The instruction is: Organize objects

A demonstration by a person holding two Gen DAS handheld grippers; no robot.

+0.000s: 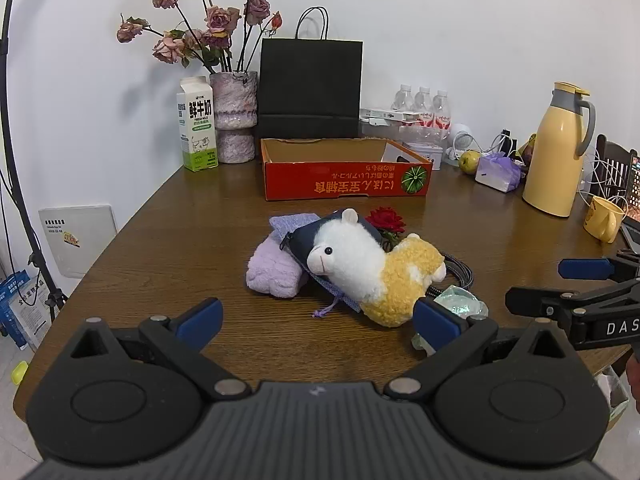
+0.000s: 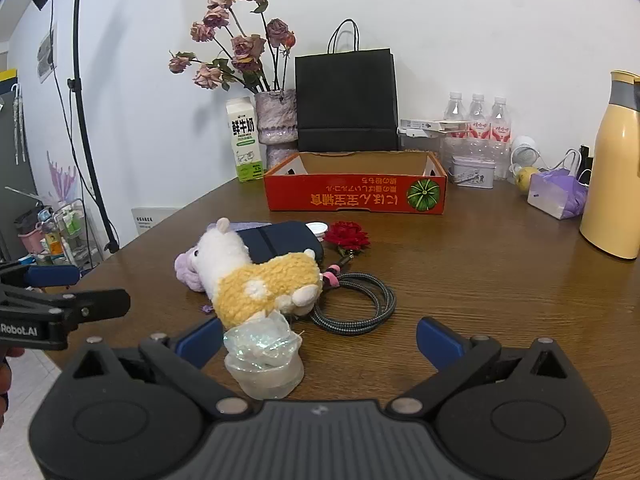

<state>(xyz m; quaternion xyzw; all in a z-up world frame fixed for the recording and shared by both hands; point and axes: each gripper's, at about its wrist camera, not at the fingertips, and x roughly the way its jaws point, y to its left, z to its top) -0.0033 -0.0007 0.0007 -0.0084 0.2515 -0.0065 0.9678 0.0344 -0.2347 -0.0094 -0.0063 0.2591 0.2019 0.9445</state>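
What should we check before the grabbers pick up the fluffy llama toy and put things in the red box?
1. Left gripper open with nothing between its jaws: ok.
2. Right gripper open and not gripping anything: ok.
3. Red box upright, with room inside: ok for the part that shows; the floor near its front wall is hidden.
4. Llama toy free to lift: not ok, it lies on the dark pouch and against the clear crinkly packet.
5. Cable clear of the toy: cannot tell, its end runs under the toy's legs.
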